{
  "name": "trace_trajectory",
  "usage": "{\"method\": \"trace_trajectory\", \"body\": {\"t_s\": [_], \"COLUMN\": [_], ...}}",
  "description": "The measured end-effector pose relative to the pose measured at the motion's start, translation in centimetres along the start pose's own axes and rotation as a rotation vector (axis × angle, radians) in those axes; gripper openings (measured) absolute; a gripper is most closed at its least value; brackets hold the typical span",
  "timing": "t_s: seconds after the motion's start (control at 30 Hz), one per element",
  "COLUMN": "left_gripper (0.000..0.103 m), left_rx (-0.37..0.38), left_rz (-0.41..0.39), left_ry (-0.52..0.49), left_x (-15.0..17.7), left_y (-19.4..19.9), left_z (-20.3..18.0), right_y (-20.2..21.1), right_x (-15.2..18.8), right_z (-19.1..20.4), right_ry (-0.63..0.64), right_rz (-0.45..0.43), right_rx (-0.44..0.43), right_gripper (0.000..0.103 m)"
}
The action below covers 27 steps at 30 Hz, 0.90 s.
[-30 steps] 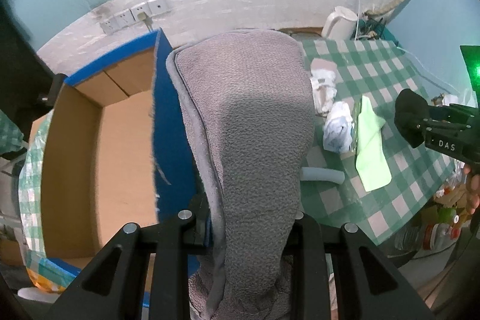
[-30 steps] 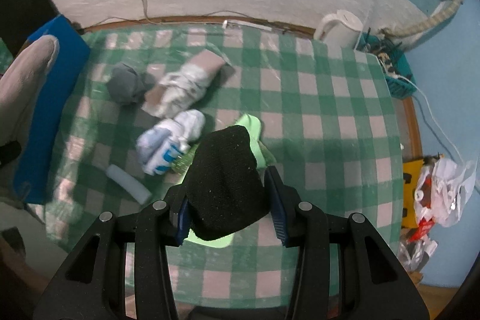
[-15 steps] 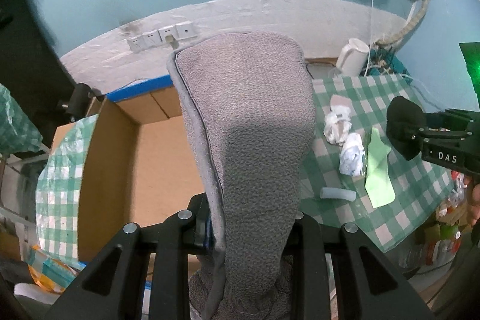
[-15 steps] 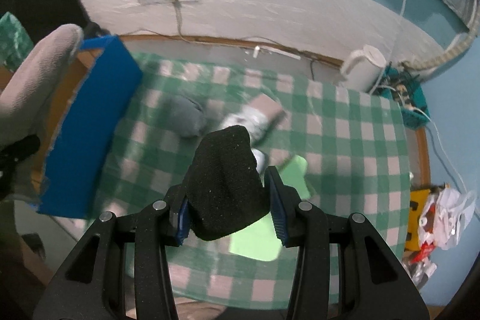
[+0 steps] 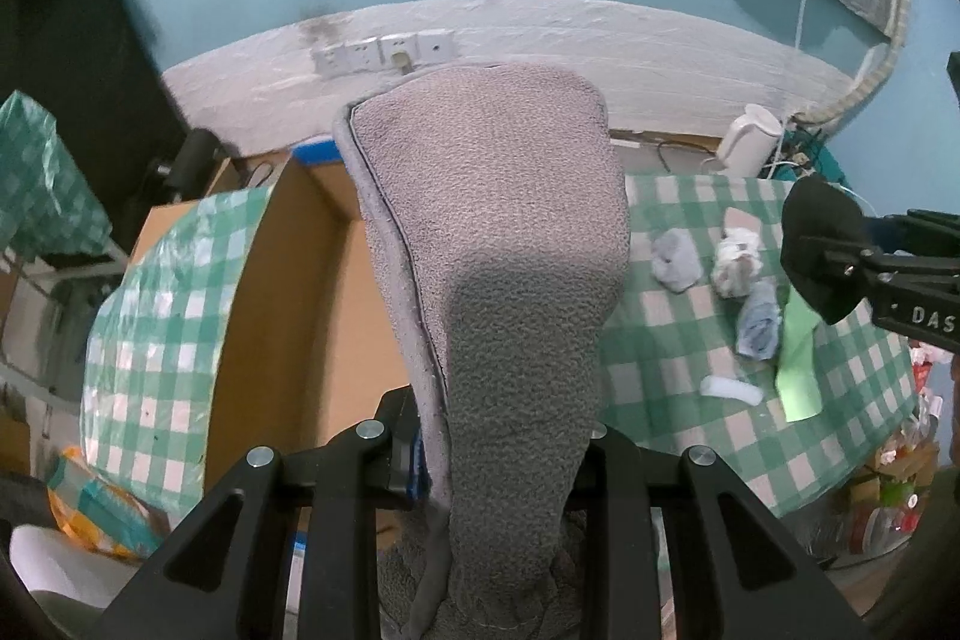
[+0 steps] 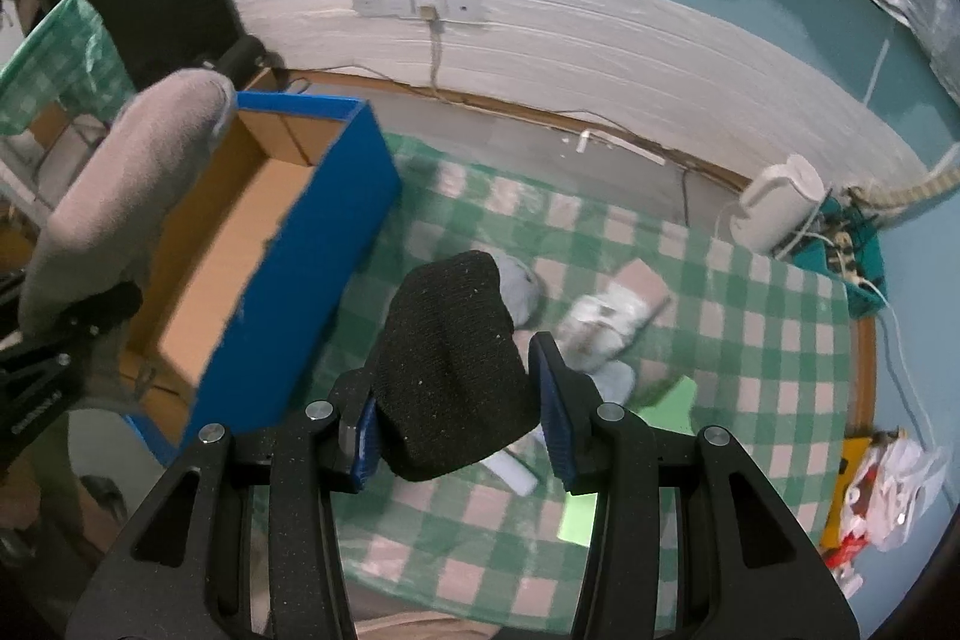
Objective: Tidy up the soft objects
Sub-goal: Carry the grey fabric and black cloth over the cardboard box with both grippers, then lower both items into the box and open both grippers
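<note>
My left gripper (image 5: pixel 501 454) is shut on a grey fleece cloth (image 5: pixel 498 244) that stands up between its fingers, above the open cardboard box with blue outer walls (image 5: pixel 300 304). My right gripper (image 6: pixel 459 436) is shut on a black knitted cloth (image 6: pixel 450 358), held above the checked table beside the box (image 6: pixel 312 250). Both show in the other view too: the black cloth (image 5: pixel 822 250) at right, the grey cloth (image 6: pixel 132 196) at left. On the table lie a grey-blue ball (image 5: pixel 675 259), a white bundle (image 5: pixel 735 262), a blue-white roll (image 5: pixel 759 328) and a green cloth (image 5: pixel 798 364).
The green-and-white checked table (image 6: pixel 750 340) runs to a white wall with sockets (image 6: pixel 420 4). A white kettle (image 6: pixel 777 205) stands at the back right. A small white tube (image 5: pixel 729 391) lies near the front. Bags and clutter (image 6: pixel 882 484) sit off the right edge.
Both grippers have risen and shifted left with their cloths. The box has come into the right wrist view, and the table items have moved to the right and shrunk in the left wrist view.
</note>
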<state>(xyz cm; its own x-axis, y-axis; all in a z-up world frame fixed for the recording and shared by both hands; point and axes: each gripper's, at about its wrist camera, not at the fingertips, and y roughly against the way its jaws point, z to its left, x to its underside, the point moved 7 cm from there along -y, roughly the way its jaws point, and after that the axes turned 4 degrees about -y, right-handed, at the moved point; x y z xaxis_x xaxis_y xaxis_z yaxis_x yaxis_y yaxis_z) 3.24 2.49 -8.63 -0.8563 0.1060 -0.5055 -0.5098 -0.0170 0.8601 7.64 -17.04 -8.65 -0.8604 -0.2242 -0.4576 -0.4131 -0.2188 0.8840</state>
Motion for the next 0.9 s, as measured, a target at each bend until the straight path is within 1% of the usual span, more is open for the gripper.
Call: {"method": "trace_trajectory", "body": {"t_s": [0.1, 0.23, 0.4, 0.57, 0.73, 0.83, 0.87, 0.9], "left_gripper": [0.027, 0.027, 0.027, 0.027, 0.027, 0.030, 0.034, 0.040], "left_rx": [-0.010, -0.042, -0.053, -0.069, -0.074, -0.086, -0.092, -0.099], "left_rz": [0.014, 0.032, 0.062, 0.087, 0.110, 0.114, 0.114, 0.114], "left_ry": [0.020, 0.039, 0.065, 0.081, 0.099, 0.104, 0.104, 0.102], "left_x": [0.6, 1.2, 2.1, 2.8, 3.3, 3.4, 3.4, 3.4], "left_y": [-0.5, -1.5, -2.8, -3.9, -4.9, -5.1, -5.1, -5.1], "left_z": [1.5, 3.5, 5.4, 6.9, 7.9, 8.3, 8.3, 8.4], "right_y": [-0.5, -1.2, -2.5, -3.5, -4.6, -5.2, -5.4, -5.6], "right_x": [-0.4, -1.0, -1.6, -2.4, -2.6, -2.5, -2.5, -2.5], "right_z": [1.7, 4.6, 8.0, 11.3, 13.6, 14.9, 15.2, 15.5], "right_ry": [0.022, 0.060, 0.098, 0.143, 0.180, 0.199, 0.202, 0.206], "right_rz": [0.008, 0.004, 0.030, 0.042, 0.065, 0.078, 0.081, 0.086], "right_rx": [-0.009, -0.028, -0.066, -0.082, -0.096, -0.103, -0.107, -0.112], "right_gripper": [0.043, 0.043, 0.043, 0.043, 0.043, 0.044, 0.044, 0.045]}}
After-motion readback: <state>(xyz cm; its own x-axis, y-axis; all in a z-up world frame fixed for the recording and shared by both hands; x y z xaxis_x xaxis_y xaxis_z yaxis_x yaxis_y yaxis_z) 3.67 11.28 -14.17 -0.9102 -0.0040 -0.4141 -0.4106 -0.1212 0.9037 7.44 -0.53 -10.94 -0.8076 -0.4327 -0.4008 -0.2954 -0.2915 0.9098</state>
